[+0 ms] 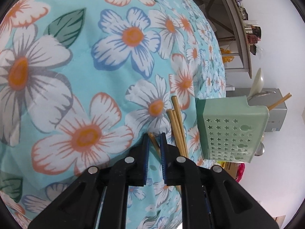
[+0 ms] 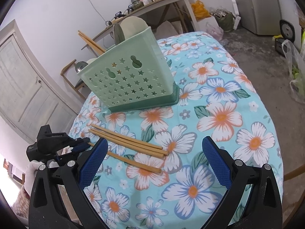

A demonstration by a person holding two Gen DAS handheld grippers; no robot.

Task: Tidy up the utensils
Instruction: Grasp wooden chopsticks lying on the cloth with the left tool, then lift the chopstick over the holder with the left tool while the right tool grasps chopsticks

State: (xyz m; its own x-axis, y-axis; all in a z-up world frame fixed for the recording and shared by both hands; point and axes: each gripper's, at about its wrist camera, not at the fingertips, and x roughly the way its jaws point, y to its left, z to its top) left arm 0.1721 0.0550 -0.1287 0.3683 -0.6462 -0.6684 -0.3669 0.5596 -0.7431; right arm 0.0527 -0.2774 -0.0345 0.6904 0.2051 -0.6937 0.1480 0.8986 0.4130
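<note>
Near the cloth's left edge, three wooden chopsticks (image 2: 129, 143) lie side by side, and a fourth chopstick (image 2: 133, 162) lies just in front of them. My left gripper (image 2: 86, 141), held by a white-gloved hand (image 2: 30, 171), is shut on that fourth chopstick's left end. In the left wrist view the left gripper (image 1: 154, 135) has the chopstick (image 1: 154, 146) pinched between its blue pads, with the three others (image 1: 178, 126) just to the right. A green star-holed utensil holder (image 2: 129, 80) (image 1: 228, 129) stands behind them, with chopsticks and spoons in it. My right gripper (image 2: 154, 143) hangs open above the chopsticks, holding nothing.
The floral tablecloth (image 2: 228, 114) covers the whole table, whose edge drops off close to the left of the chopsticks. A door (image 2: 24, 87), a wooden chair (image 2: 70, 76), a cluttered shelf table (image 2: 152, 2) and floor bags (image 2: 295, 72) surround it.
</note>
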